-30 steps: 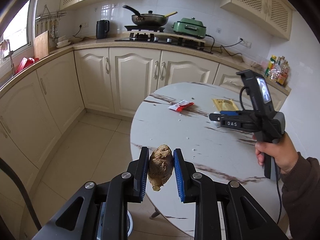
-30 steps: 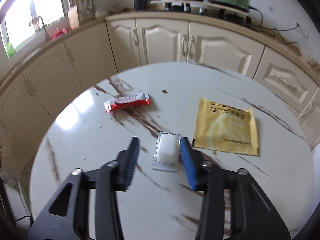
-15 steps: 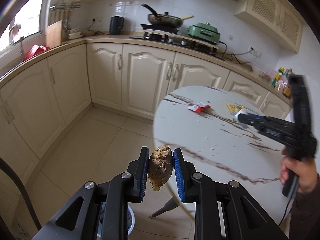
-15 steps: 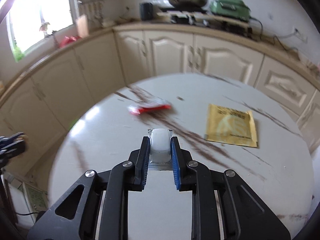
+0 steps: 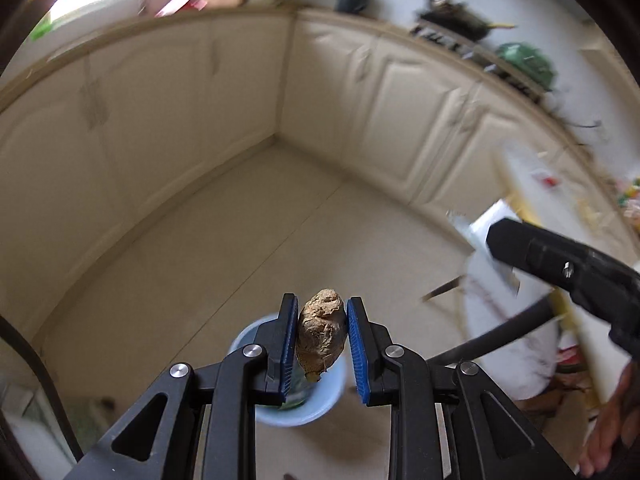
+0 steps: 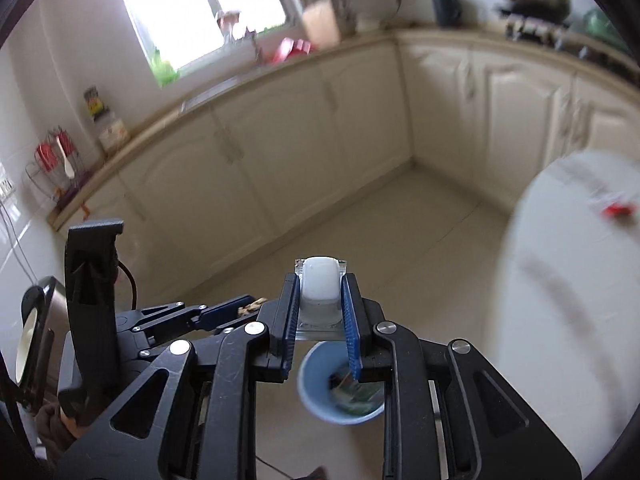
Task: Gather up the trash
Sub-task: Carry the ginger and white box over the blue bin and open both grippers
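Observation:
My left gripper (image 5: 322, 304) is shut on a brown crumpled lump (image 5: 320, 332) and hangs over a light-blue bin (image 5: 245, 334) on the floor. My right gripper (image 6: 320, 280) is shut on a white block in a clear sachet (image 6: 320, 286), also above the blue bin (image 6: 316, 376), which holds some trash. In the right wrist view the left gripper (image 6: 244, 307) is just to the left with the brown lump (image 6: 253, 304) in it. The left wrist view shows the right gripper (image 5: 494, 236) holding the sachet (image 5: 478, 226) at the right edge.
The round marble table (image 6: 560, 280) stands to the right, with a red wrapper (image 6: 616, 210) on it. Cream cabinets (image 5: 400, 112) line the walls around a tiled floor (image 5: 240, 240). A person's hand (image 5: 616, 432) shows at the lower right.
The right gripper closed on the white sachet and lifted it off the table. Both grippers swung left, away from the table, and now hang over the blue bin.

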`<state>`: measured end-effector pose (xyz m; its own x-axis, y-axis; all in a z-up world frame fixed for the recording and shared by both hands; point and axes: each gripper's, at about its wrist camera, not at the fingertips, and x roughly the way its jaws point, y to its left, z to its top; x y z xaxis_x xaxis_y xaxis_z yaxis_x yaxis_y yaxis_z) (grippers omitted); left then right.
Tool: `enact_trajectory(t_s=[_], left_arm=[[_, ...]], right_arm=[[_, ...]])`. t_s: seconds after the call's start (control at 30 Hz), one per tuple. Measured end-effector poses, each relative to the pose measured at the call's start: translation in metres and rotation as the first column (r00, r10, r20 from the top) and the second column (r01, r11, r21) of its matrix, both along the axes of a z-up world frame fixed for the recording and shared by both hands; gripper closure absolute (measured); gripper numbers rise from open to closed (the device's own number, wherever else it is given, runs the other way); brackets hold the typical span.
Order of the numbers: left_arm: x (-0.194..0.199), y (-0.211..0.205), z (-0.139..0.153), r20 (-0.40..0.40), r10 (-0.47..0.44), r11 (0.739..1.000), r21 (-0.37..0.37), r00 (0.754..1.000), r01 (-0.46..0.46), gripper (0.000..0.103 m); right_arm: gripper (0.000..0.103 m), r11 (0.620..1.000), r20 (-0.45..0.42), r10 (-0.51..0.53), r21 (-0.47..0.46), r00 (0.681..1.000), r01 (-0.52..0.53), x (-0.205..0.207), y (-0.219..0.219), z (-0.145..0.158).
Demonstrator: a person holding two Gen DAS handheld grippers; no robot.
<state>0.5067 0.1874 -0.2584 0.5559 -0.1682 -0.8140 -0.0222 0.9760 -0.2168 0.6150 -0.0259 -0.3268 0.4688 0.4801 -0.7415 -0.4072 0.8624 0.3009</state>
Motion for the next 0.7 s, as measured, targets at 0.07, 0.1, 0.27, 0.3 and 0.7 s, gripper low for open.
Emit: enact_trajectory(t_s=[0.07,0.1,0.27,0.3,0.7], left_arm=[[0.007,0.012,-0.026,-0.061,0.008,0.999,-0.032,0.998,-0.010,0.082],[0.010,0.015,-0.036,-0.089,0.018,0.999,-0.031,0.996,-0.021,0.082],[0.035,0.024,-0.090,-0.206,0.012,0.997,-0.073,0.978,-0.028,0.082],[0.040,0.024,-0.099,-0.225,0.013,0.998,-0.062,0.974,-0.028,0.082],[0.097,0.025,-0.148,-0.333,0.028,0.998,-0.037,0.943,-0.043,0.050]], right_arm=[[0.083,1.000,-0.061,0.010,-0.004,0.998,-0.010,0.008,0.017,-0.031],[0.083,1.000,-0.099,0.013,-0.012,0.995,-0.014,0.013,0.027,-0.050],[0.083,1.000,-0.246,-0.018,-0.020,0.969,0.014,0.033,0.043,-0.121],[0.083,1.000,-0.277,-0.023,-0.023,0.961,0.017,0.037,0.045,-0.135],[0.058,0.998,-0.418,-0.064,-0.033,0.906,0.055,0.064,0.049,-0.212]])
